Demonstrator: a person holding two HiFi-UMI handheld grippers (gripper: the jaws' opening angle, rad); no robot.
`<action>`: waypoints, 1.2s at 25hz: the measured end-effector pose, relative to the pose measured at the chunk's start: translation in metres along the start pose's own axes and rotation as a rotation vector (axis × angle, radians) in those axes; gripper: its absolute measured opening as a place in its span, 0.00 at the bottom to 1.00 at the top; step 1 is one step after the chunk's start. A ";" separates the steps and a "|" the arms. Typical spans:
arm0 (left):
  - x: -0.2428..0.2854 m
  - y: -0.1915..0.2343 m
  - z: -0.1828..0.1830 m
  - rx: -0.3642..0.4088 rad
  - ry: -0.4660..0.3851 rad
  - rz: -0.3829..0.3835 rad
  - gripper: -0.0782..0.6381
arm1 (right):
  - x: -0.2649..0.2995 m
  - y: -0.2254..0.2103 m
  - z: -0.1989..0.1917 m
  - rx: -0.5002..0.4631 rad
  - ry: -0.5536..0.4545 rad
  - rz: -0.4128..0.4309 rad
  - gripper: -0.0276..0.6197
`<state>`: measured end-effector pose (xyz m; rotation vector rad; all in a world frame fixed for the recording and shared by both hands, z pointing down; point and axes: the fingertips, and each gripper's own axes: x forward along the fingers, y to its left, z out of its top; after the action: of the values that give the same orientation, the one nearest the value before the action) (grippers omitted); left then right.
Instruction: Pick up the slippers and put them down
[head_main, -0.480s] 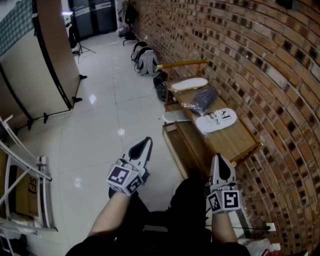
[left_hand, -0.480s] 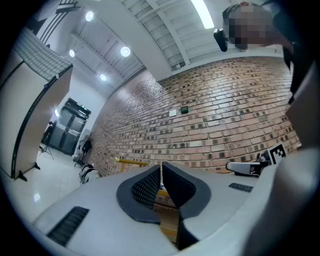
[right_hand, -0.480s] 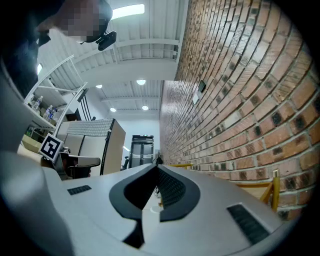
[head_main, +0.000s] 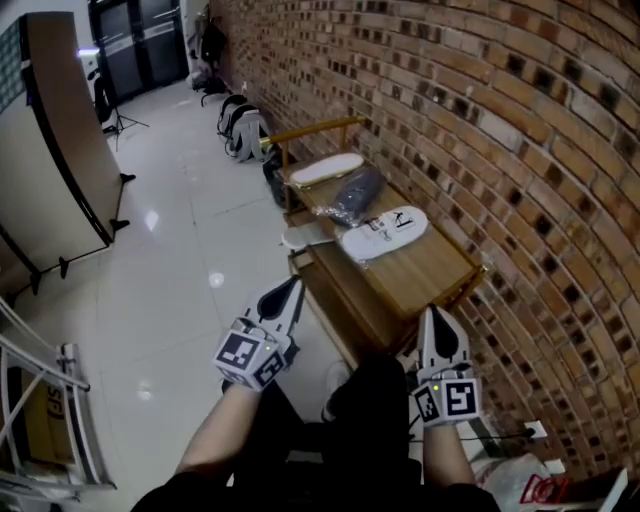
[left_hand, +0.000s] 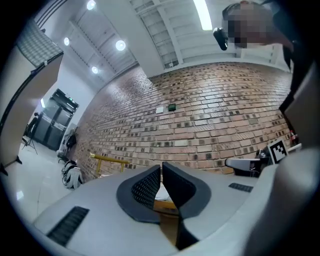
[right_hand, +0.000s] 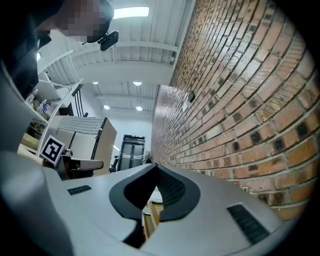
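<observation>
A low wooden bench (head_main: 430, 270) stands against the brick wall. On it lie a white slipper with dark print (head_main: 383, 232), a grey bagged bundle (head_main: 352, 196) and, at the far end, another white slipper (head_main: 327, 168). A third white slipper (head_main: 305, 237) pokes out at the bench's left edge. My left gripper (head_main: 292, 288) hovers over the floor just short of the bench's near left corner, jaws shut and empty (left_hand: 161, 166). My right gripper (head_main: 437, 318) is at the bench's near end, jaws together with nothing between them (right_hand: 154, 166).
Backpacks (head_main: 245, 130) lie on the glossy floor by the wall beyond the bench. A tall panel on stands (head_main: 60, 160) is at the left, and a metal rack (head_main: 45, 400) at the lower left. A wall socket with a cable (head_main: 535, 430) is at the lower right.
The bench and slippers now sit nearer and further left in the head view: the person has moved towards them. Both grippers keep their places in the view, jaws unchanged.
</observation>
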<state>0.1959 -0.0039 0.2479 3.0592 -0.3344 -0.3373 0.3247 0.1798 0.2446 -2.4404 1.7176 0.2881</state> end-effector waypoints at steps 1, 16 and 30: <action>0.005 -0.004 -0.002 -0.003 0.003 -0.010 0.13 | -0.003 -0.004 0.000 -0.002 0.002 -0.009 0.06; 0.136 -0.028 -0.019 0.124 0.142 -0.162 0.13 | -0.012 -0.049 -0.026 0.029 0.068 -0.073 0.06; 0.220 -0.009 -0.123 0.309 0.667 -0.287 0.45 | -0.002 -0.064 -0.057 0.062 0.131 -0.095 0.06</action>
<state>0.4350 -0.0402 0.3207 3.2625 0.0994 0.7885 0.3889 0.1908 0.3008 -2.5374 1.6259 0.0648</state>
